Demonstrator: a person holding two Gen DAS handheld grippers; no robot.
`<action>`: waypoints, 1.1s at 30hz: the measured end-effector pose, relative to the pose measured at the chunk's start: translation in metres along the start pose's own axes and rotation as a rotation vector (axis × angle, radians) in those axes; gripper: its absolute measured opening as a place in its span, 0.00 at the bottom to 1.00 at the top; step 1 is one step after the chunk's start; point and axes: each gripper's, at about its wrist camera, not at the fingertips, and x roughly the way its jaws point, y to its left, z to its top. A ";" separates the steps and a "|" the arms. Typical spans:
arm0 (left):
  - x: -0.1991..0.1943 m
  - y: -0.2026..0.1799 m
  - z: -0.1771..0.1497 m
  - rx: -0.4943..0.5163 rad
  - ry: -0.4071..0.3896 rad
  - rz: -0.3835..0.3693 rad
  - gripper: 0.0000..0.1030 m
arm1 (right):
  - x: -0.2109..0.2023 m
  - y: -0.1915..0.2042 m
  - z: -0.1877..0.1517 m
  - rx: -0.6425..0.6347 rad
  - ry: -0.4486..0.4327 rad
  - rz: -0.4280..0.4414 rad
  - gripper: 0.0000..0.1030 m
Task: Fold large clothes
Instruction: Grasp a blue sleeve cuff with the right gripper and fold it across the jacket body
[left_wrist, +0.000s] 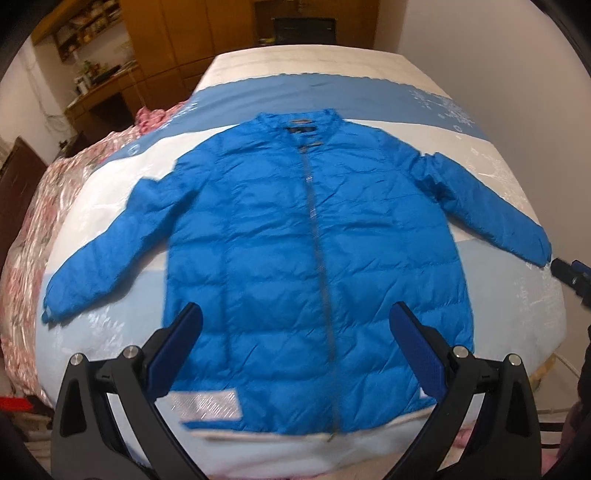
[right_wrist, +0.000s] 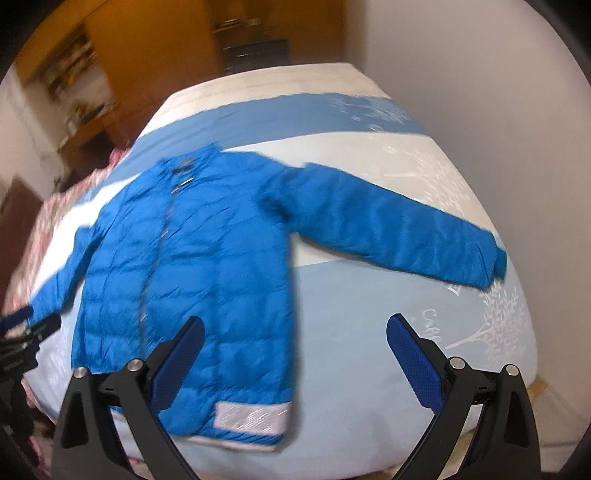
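Note:
A blue puffer jacket (left_wrist: 295, 236) lies flat on the bed, front up, zipper shut, collar at the far side, both sleeves spread out. It also shows in the right wrist view (right_wrist: 192, 266). My left gripper (left_wrist: 295, 325) is open and empty, above the jacket's lower body. My right gripper (right_wrist: 295, 336) is open and empty, above the jacket's right hem side and the bedsheet; its tip shows in the left wrist view (left_wrist: 570, 271) just past the right cuff. The left gripper's tip shows in the right wrist view (right_wrist: 26, 325) near the left cuff.
The bed (left_wrist: 498, 173) has a blue and white striped sheet. A pink floral quilt (left_wrist: 40, 221) is bunched along its left side. Wooden shelves and a desk (left_wrist: 99, 85) stand at the far left. A white wall (right_wrist: 498, 92) runs along the right.

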 end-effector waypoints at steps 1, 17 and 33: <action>0.007 -0.007 0.008 0.005 0.005 -0.009 0.97 | 0.004 -0.019 0.006 0.033 -0.002 0.000 0.96; 0.142 -0.138 0.128 -0.024 0.053 -0.108 0.96 | 0.121 -0.305 0.064 0.406 0.131 -0.005 0.87; 0.237 -0.190 0.147 -0.053 0.155 -0.134 0.76 | 0.186 -0.368 0.060 0.472 0.174 0.256 0.34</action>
